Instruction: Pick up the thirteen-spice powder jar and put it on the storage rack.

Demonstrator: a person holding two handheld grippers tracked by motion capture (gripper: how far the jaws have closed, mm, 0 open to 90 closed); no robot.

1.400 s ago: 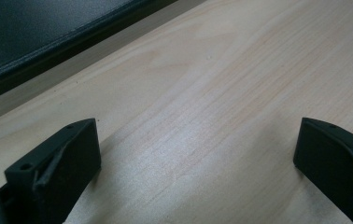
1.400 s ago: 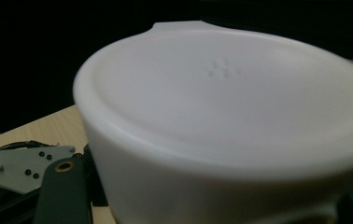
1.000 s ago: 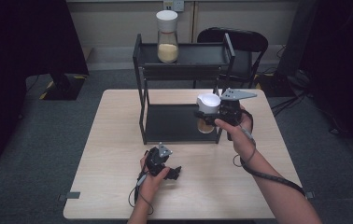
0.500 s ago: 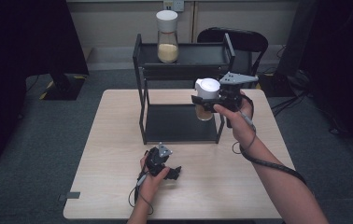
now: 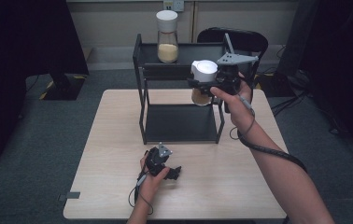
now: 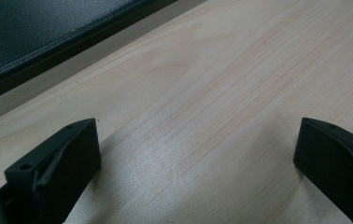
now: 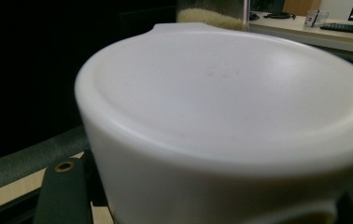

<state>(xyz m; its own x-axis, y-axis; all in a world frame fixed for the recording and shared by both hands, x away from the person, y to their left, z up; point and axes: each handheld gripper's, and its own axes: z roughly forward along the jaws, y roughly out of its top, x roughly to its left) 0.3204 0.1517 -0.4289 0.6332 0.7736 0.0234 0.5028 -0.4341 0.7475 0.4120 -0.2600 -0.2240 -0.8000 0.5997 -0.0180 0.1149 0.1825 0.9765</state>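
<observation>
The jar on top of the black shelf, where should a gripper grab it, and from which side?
Probably around the clear glass body just under the white cap of the jar, coming level from the front, the person's side. It stands upright near the front left of the shelf's top tier, its body is narrow and round, and nothing stands in front of it, so the two jaws could likely close on its sides.

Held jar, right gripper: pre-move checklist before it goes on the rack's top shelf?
1. Grip: right gripper shut on the held jar, jaws just under its white cap: ok.
2. Jar upright, cap on: ok.
3. Free space on the top shelf beside the other jar: ok.
4. Jar base above shelf rim height: cannot tell.
5. Left gripper open, resting on the table, away from the rack: ok.
</observation>
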